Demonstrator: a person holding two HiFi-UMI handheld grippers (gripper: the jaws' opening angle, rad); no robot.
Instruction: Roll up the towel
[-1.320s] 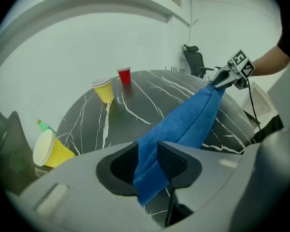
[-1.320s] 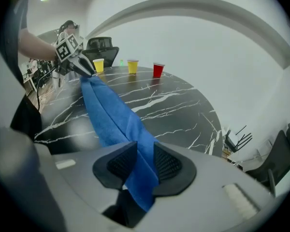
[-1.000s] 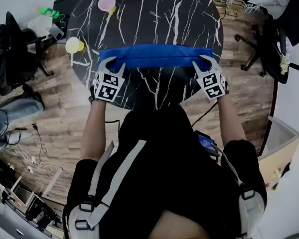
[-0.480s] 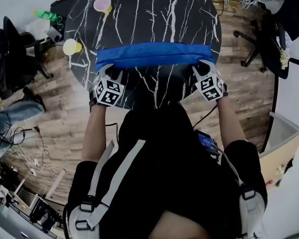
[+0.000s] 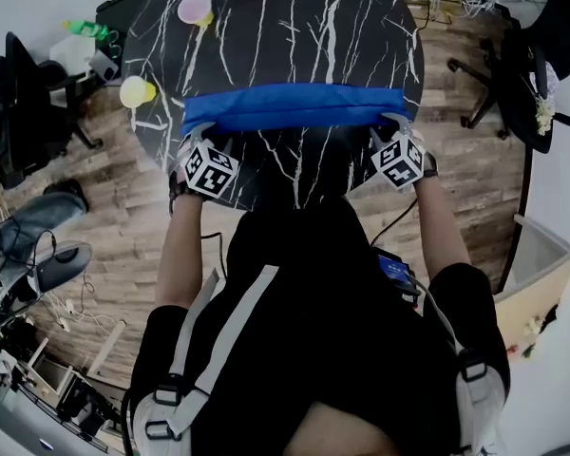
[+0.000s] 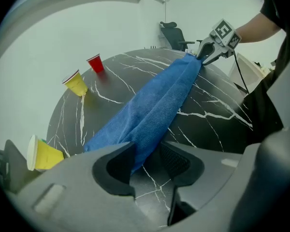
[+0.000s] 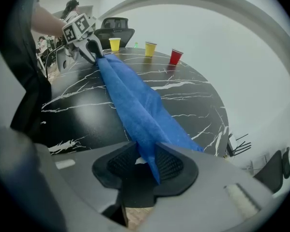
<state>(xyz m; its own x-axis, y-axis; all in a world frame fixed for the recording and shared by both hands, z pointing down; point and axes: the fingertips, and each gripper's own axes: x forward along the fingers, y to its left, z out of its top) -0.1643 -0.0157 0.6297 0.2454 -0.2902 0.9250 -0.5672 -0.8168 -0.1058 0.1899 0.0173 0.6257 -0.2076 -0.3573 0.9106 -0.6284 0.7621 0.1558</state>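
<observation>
Across mid-frame in the head view, the blue towel (image 5: 290, 107) lies as a folded band on the black marble table (image 5: 304, 27); vs 1 s ago both marker cubes have rolled a bit and the towel's ends sit flatter. The cubes cover the tips from above & the person's torso hides the near table edge. Left gripper (image 5: 210, 140) jaws have just been opening, towel end loose between them w/ a gap on one side; right gripper (image 5: 388, 128) pinches the other end.

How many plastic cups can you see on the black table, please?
3. A red cup stands near the table's far edge, a yellow cup next along the rim, and a second yellow cup further round the left side. None appear hidden.
</observation>
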